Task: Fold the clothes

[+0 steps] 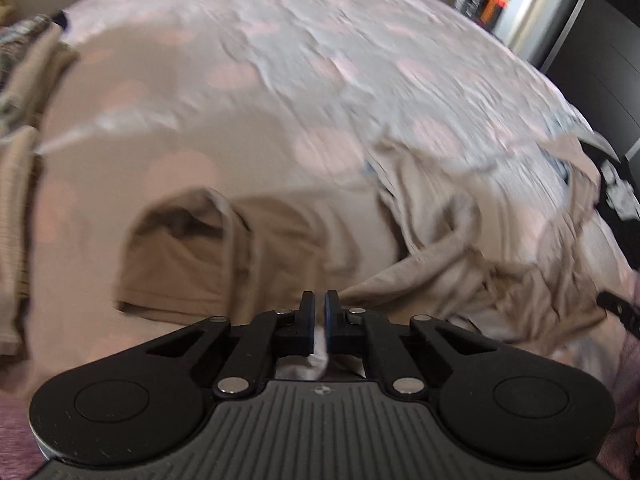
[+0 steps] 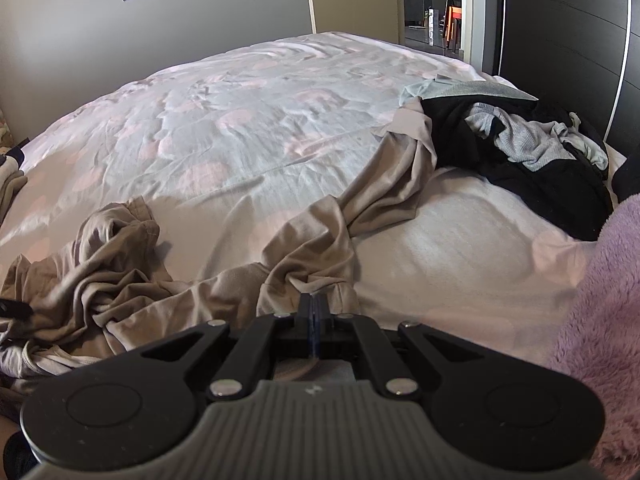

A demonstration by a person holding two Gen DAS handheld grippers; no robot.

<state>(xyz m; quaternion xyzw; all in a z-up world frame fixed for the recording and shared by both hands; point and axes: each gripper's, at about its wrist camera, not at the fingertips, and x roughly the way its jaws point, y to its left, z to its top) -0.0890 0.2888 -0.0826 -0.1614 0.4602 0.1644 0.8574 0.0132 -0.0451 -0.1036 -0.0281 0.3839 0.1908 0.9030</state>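
A crumpled beige garment (image 2: 120,272) sprawls over the near part of the bed, one long part running toward the far right. My right gripper (image 2: 314,300) is shut on a bunched fold of it at its near edge. In the blurred left wrist view the same beige garment (image 1: 460,248) lies ahead and to the right, with a flatter part (image 1: 192,256) to the left. My left gripper (image 1: 319,300) is shut, with a strip of pale cloth caught between its pads. The right gripper's black tip (image 1: 620,312) shows at the right edge.
The bed's pale sheet with pink spots (image 2: 240,120) stretches far ahead. A heap of black and grey clothes (image 2: 520,148) lies at the far right by a dark wardrobe (image 2: 580,40). Lilac fleecy fabric (image 2: 608,320) is at the near right. Beige folded cloth (image 1: 16,200) sits at the left edge.
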